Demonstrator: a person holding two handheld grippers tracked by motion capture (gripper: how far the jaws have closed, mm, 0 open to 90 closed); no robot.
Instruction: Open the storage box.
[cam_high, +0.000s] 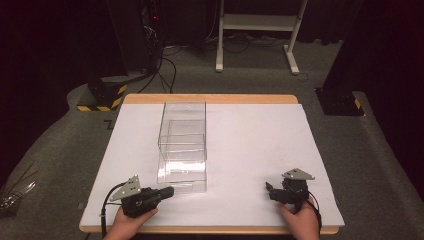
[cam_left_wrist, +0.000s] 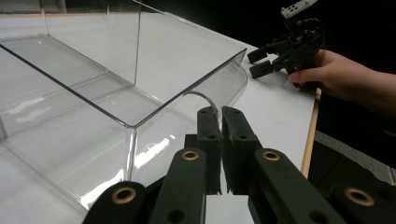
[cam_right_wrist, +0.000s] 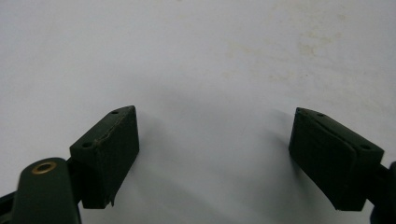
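Room: dark, grey carpet (cam_high: 60, 150). Beyond the table, a white frame (cam_high: 257, 25) on two feet, a dark rack (cam_high: 132, 35) with cables running across the floor, and black bases with yellow-black hazard stripes at far left (cam_high: 102, 97) and far right (cam_high: 340, 102).

Surface: wooden table (cam_high: 210, 98) covered almost fully by a white sheet (cam_high: 260, 145); wood shows along the far and near edges. Sheet bare apart from faint stains seen in the right gripper view.

Box (cam_high: 183, 145): clear plastic, left of the sheet's centre, long axis running away from the person. A taller section stands at the far end, a lower open tray-like section at the near end. In the left gripper view its rounded near corner (cam_left_wrist: 233, 77) lies just ahead of the jaw tips.

Left gripper (cam_high: 167, 191): held in the left hand (cam_high: 131, 222) at the near left edge, pointing right toward the box's near corner. Jaws pressed almost together, only a thin slit between them, nothing pinched (cam_left_wrist: 220, 116). Tips just beside the box wall; contact cannot be told.

Right gripper (cam_high: 270, 191): held in the right hand (cam_high: 302, 220) at the near right, well apart from the box. Jaws spread wide, empty (cam_right_wrist: 215, 140), bare sheet between them. Also seen in the left gripper view (cam_left_wrist: 259, 60), jaws apart.
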